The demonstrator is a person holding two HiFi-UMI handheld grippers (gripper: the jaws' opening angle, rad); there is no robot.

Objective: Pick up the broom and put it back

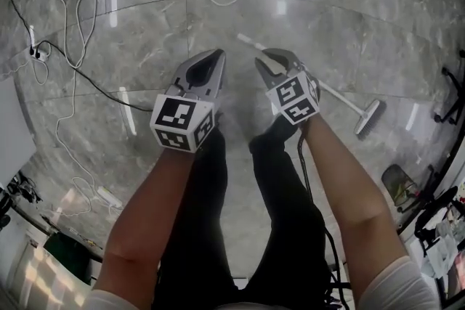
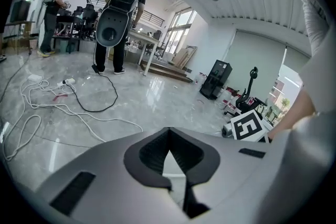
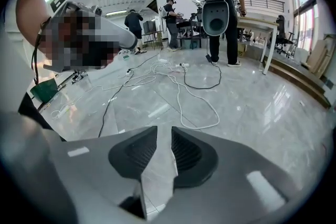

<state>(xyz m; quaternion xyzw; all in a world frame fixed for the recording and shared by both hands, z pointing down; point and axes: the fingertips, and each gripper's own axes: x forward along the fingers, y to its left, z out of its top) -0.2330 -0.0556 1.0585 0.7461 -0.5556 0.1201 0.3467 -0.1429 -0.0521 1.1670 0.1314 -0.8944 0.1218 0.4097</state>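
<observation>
The broom (image 1: 340, 96) lies flat on the grey marble floor, its white handle running from upper left down to the head (image 1: 369, 117) at right. My right gripper (image 1: 271, 62) hangs over the near part of the handle with its jaws a little apart; in the right gripper view (image 3: 164, 134) only floor shows between them. My left gripper (image 1: 217, 54) is to its left, over bare floor. In the left gripper view (image 2: 168, 131) its tips meet with nothing held. The broom shows in neither gripper view.
White and black cables (image 1: 80, 7) loop across the floor at upper left, with a power strip (image 1: 38, 51). A chair base (image 1: 450, 94) and clutter (image 1: 407, 189) stand at right. People (image 3: 220, 13) stand by tables (image 3: 262, 23) far off. My legs are below the grippers.
</observation>
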